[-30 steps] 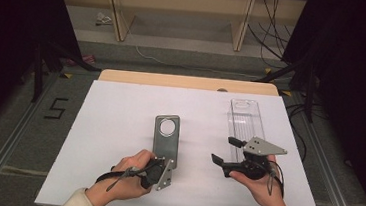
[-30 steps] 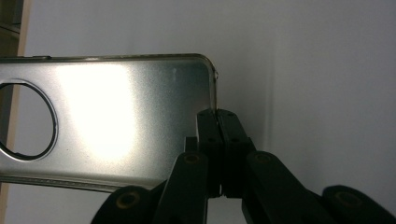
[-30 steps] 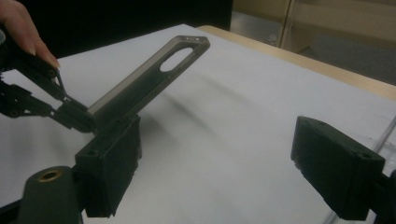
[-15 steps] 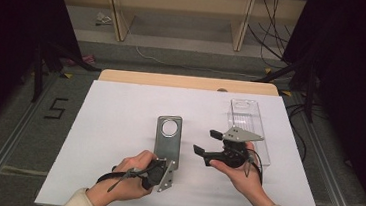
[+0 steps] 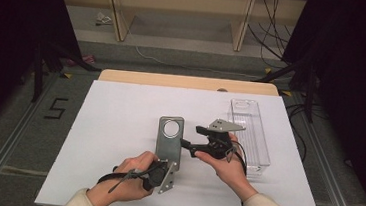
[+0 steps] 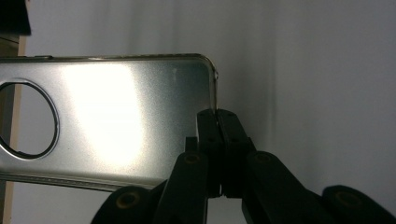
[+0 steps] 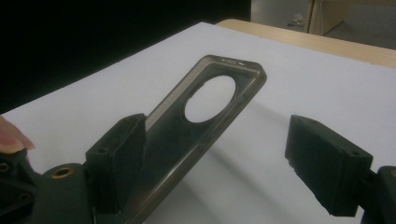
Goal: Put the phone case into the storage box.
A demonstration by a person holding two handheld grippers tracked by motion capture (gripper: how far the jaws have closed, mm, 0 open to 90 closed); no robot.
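- Where the left claw (image 6: 218, 122) meets the phone case (image 6: 116, 112), its two black jaws are pressed together on the case's near edge, pinching the thin rim between them.
- In the high view the left claw (image 5: 165, 167) sits at the near end of the phone case (image 5: 170, 138), with the person's left hand (image 5: 123, 182) wrapped around its body and a cable trailing toward the near edge.
- The right claw (image 7: 215, 156) stands wide apart, holding nothing; one pad is just beside the long edge of the phone case (image 7: 196, 126), the other hangs well off over bare white surface.
- From above, the right claw (image 5: 194, 140) is held by the right hand (image 5: 226, 166) just to the right of the case, jaws pointing left toward it, with a grey three-cornered plate on top.
- The case is grey and translucent, with a large round hole near its far end; it lies lengthwise near the middle of the worktop (image 5: 118, 127).
- A clear plastic tray (image 5: 250, 130) lies on the worktop, to the right beyond the right hand.
- The worktop is covered in white, with a wooden strip showing along its far edge.
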